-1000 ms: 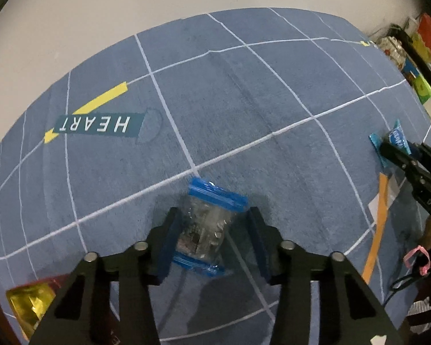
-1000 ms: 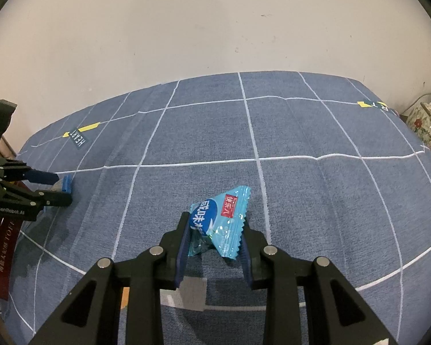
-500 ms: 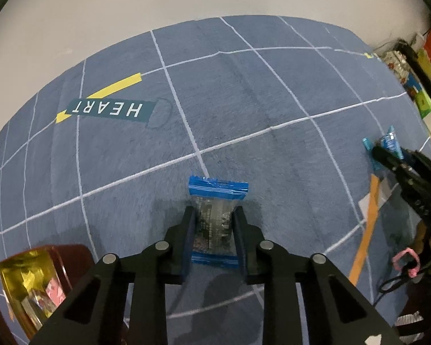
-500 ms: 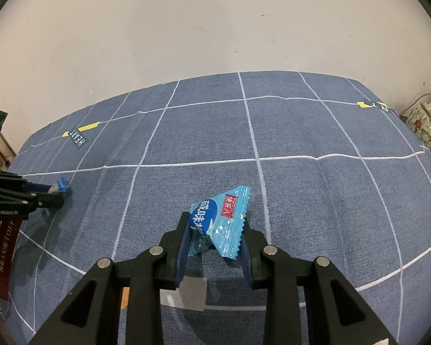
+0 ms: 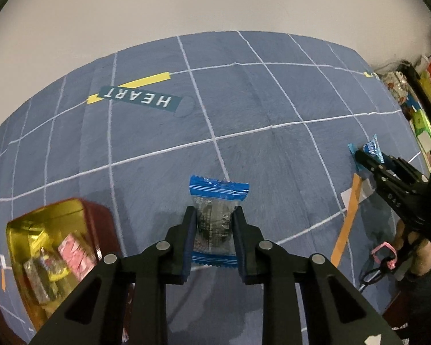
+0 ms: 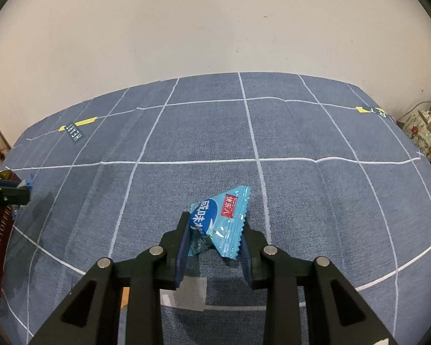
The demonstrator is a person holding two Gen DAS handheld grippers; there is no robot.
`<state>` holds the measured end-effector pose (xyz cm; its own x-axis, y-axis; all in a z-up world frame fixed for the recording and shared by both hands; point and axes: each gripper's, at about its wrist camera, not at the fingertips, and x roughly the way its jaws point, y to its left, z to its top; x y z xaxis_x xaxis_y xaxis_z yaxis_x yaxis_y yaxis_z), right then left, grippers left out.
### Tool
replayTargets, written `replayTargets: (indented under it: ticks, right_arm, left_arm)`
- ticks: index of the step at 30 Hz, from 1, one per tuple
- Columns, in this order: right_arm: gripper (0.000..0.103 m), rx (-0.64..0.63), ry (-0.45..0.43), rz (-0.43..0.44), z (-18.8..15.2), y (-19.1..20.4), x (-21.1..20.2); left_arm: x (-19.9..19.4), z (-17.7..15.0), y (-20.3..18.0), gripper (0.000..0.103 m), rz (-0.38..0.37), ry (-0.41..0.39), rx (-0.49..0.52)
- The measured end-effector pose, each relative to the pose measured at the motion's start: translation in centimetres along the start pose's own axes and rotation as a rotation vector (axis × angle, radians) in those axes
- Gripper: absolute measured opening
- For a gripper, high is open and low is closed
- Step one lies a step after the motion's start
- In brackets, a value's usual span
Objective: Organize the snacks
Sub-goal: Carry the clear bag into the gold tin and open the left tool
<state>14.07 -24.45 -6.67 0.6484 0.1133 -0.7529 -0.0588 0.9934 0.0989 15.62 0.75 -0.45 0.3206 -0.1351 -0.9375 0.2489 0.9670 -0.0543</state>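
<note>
Left fingers (image 5: 190, 241) have closed on the clear packet (image 5: 215, 224), now lifted beside the tin (image 5: 51, 253); right gripper (image 6: 214, 237) still clamps its blue sachet (image 6: 218, 221). Tin drop likely next.

Blue gridded cloth (image 6: 301, 189), cream wall (image 6: 215, 28)

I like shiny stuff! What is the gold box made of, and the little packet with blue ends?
The gold box looks like metal, probably a tin: its inside walls are glossy and mirror-like, its outside dark red. The packet with blue ends, pinched in the left gripper, looks like thin plastic film: see-through in the middle, crinkly, with glints and zigzag-cut blue ends.
</note>
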Motion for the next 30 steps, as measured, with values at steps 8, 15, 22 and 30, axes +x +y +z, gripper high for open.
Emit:
replayTargets:
  ticks: [8,15,22,30]
  right_arm:
    - [0.031,-0.005,0.001,-0.013,0.0,0.2,-0.1]
    - [0.031,-0.006,0.001,-0.014,0.0,0.2,0.0]
    - [0.031,-0.007,0.002,-0.015,0.0,0.2,-0.1]
    - [0.031,-0.011,0.002,-0.020,0.0,0.2,-0.1]
  left_arm:
    - [-3.7,-1.6,2.4,0.022,0.002,-0.027,-0.077]
    - [-7.1,-2.7,5.7,0.022,0.063,-0.071,-0.124]
    - [-8.3,-4.0,10.5,0.022,0.125,-0.075,-0.204]
    - [-6.7,-5.9,14.5,0.022,0.178,-0.030,-0.280]
